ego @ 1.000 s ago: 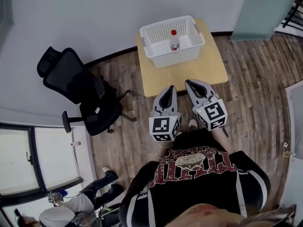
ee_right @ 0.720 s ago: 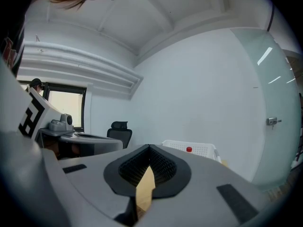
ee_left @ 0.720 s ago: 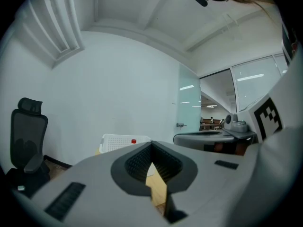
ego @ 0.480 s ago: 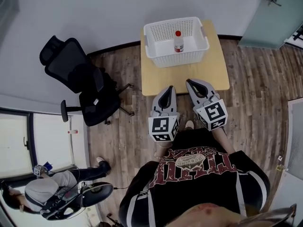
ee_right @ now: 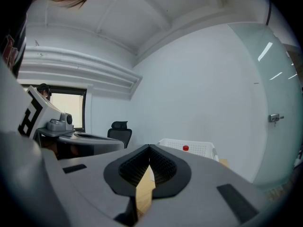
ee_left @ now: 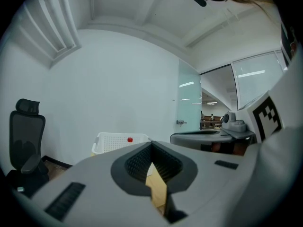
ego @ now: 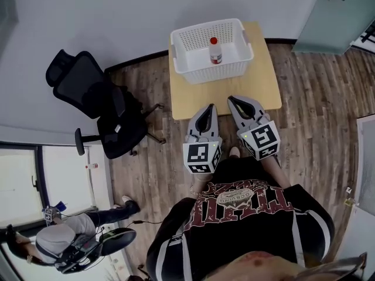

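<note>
A red-capped bottle (ego: pixel 215 50) stands upright in a white basket (ego: pixel 218 71) at the far end of a small wooden table (ego: pixel 234 89). The left gripper (ego: pixel 209 108) and right gripper (ego: pixel 232 100) hang side by side over its near edge (both closed, nothing between the jaws). A black office chair (ego: pixel 94 104) stands on the floor to the left.

Bottle (ego: pixel 215 51) upright (red cap) in basket (ego: pixel 218 69).

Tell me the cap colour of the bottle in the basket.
Red: the round cap on the small clear bottle, best in the head view.
</note>
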Motion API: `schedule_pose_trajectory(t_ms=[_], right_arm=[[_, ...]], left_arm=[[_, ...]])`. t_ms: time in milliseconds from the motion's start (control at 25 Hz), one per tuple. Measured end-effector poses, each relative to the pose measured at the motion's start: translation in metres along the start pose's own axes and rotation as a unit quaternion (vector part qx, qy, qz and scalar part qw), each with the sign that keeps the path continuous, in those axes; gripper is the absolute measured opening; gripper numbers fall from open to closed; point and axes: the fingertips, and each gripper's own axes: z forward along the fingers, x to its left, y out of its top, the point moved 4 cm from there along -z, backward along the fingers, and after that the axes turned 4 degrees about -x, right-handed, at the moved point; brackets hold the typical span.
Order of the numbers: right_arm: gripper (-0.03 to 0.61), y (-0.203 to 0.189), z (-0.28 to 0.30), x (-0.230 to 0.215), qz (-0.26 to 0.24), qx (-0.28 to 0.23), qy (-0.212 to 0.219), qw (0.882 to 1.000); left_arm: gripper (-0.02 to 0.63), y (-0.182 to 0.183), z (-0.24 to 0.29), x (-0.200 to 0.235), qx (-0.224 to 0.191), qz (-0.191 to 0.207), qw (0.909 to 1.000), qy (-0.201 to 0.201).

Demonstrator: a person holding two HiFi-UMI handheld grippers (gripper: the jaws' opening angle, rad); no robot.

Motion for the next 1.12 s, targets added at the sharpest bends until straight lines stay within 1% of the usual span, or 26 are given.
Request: schedule_pose_trajectory(t_ms=[400, 720, 1120], right_arm=[[0.017, 0.006, 0.022, -0.017, -0.002, -0.001, -0.025, 1.000], [0.017, 0.011, 0.053, -0.031, -0.006, -0.002, -0.050, 0.999], [0.017, 0.015, 0.102, -0.040, -0.009, 0.001, -0.081, 0.997]], left_arm=[[0.028, 0.010, 0.030, 0.016, -0.005, 0.000, 0.9997, -0.025], [0.028, 0.019, 0.057, 0.043, -0.008, 0.000, 0.9990, -0.045], [0.028, 0.027, 0.091, 0.082, -0.004, 0.000, 0.9968, -0.079]])
